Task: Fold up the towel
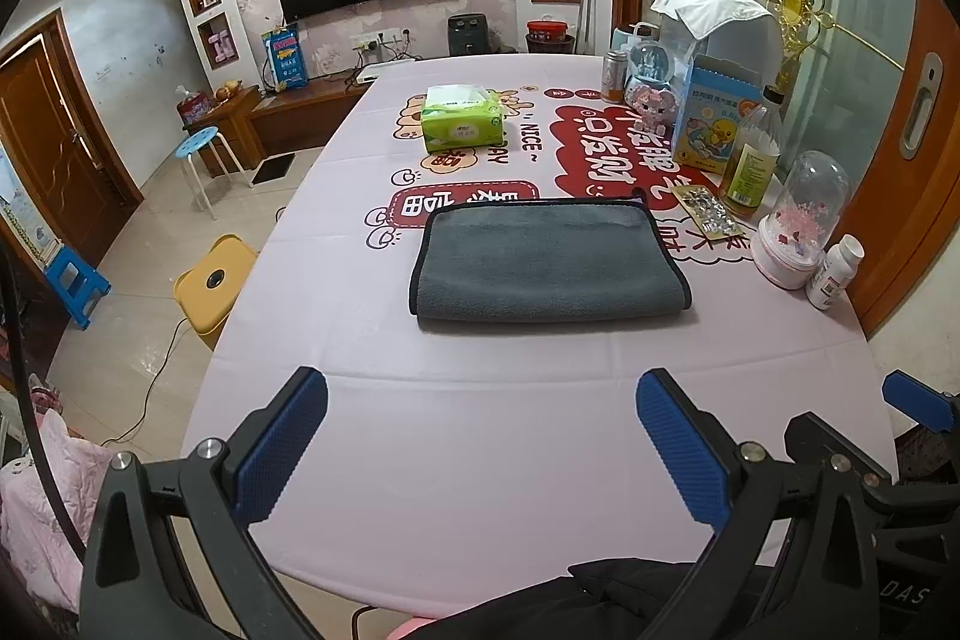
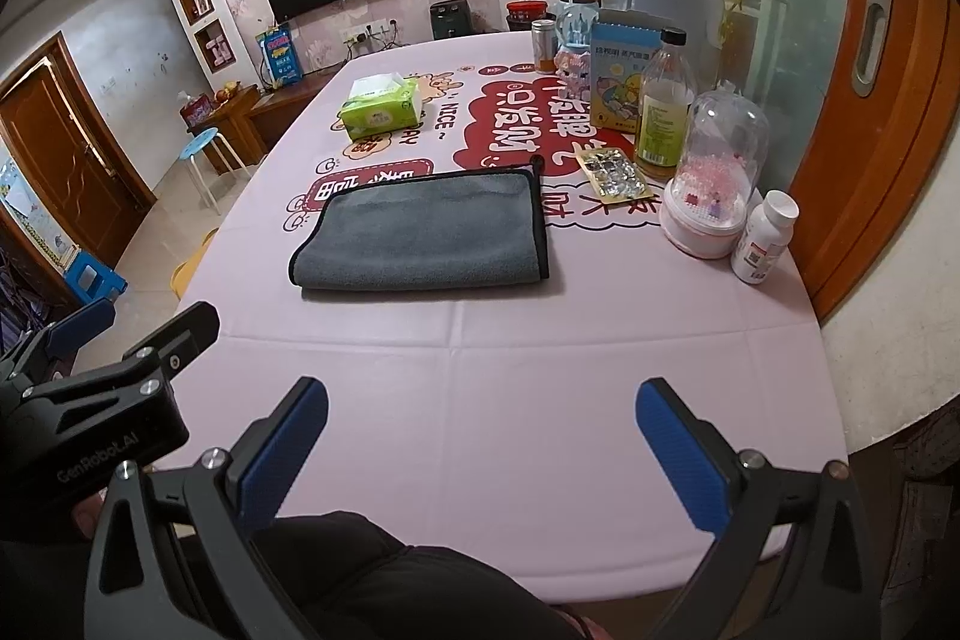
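A grey towel (image 1: 543,262) with a black hem lies folded flat on the pink tablecloth (image 1: 480,430), with its folded edge toward me. It also shows in the right wrist view (image 2: 429,232). My left gripper (image 1: 480,436) is open and empty, held above the near part of the table, well short of the towel. My right gripper (image 2: 480,445) is open and empty too, also near the table's front edge. The left gripper's body shows at the left of the right wrist view (image 2: 90,400).
A green tissue pack (image 1: 461,117) lies beyond the towel. Along the right edge stand a glass bottle (image 1: 753,154), a domed ornament (image 1: 801,226), a white pill bottle (image 1: 834,271), a blister pack (image 1: 711,214) and boxes. Stools stand on the floor at the left (image 1: 213,280).
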The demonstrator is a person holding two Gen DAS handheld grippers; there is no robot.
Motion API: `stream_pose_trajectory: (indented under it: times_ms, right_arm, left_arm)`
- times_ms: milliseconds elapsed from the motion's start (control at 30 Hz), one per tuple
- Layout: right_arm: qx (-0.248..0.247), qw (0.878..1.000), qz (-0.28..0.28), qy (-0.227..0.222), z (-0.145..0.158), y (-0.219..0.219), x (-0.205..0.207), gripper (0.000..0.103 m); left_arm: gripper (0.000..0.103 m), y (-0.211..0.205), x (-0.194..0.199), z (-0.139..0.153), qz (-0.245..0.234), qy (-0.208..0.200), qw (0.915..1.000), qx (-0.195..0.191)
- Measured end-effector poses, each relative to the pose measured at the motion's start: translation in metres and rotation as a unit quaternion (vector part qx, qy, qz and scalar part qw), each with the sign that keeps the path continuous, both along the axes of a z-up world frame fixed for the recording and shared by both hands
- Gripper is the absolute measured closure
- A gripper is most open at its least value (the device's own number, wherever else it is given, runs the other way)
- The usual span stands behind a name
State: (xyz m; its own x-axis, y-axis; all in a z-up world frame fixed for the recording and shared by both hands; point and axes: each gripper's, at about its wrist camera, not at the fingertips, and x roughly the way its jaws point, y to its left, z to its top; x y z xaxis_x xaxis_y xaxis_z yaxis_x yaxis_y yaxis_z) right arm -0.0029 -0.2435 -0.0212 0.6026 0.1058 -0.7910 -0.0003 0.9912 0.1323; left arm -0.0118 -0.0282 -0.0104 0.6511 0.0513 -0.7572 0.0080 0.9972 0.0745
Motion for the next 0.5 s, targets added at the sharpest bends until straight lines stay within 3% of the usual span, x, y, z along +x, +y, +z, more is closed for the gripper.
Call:
stream_pose_trajectory:
  times_ms: [500]
  right_arm:
    - [0.0,1.0,0.001,0.001,-0.0002,0.0005,0.0006,0.0]
  left_arm:
    - [0.001,0.0011,0.0003,0.0007,0.0,0.0,1.0,0.0]
